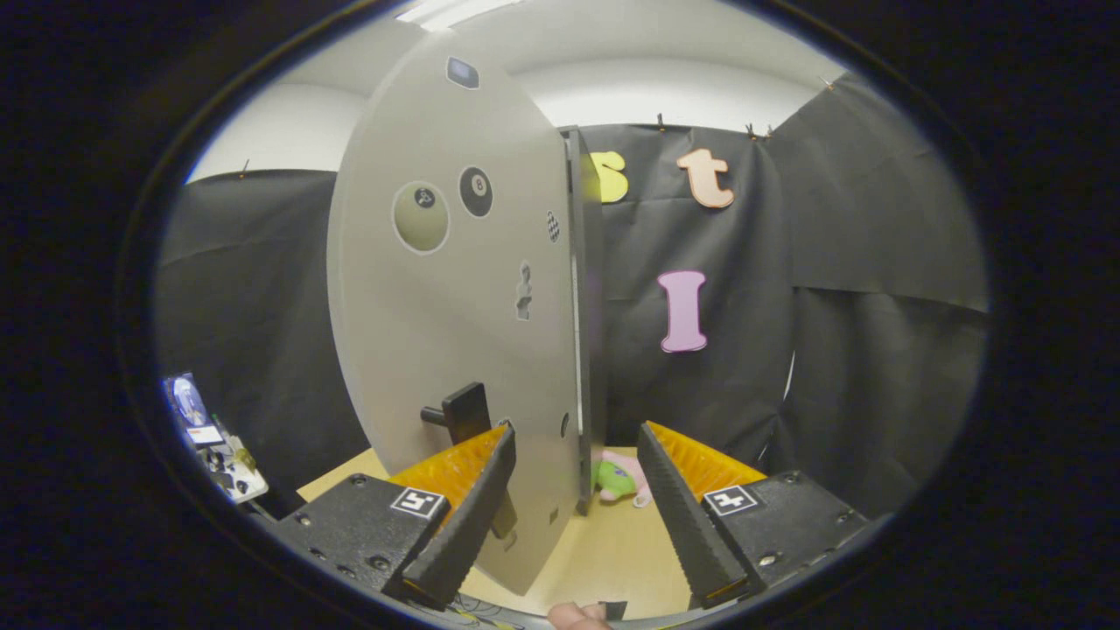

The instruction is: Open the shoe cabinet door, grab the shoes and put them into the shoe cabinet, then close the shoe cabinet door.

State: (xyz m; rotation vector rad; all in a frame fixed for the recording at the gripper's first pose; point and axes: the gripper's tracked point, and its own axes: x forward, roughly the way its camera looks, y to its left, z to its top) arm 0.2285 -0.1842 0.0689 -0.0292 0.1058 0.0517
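So the setup is a light wooden tabletop (612,551) low in the middle of the frame, boxed in by black cloth walls with a white wall and ceiling strip up top, plus a ceiling light at the very top center. The shoe cabinet door (455,297) is a big grey panel taking up the center-left, swung open so its edge faces us. It's got stickers on it: a black 8-ball (476,192) with the "8" readable, another round ball sticker (421,216) left of it, and some smaller ones too tiny to make out. A black handle (459,413) sticks out near the door's lower part. The gripper (576,464) is spread wide with nothing in it; its left finger (468,516) sits right in front of the door's lower edge, just under the handle. Between the fingers, further back on the table, there's a pink and green shoe (623,479) by the door's edge. Some cluttered gear (214,442) sits lower left.
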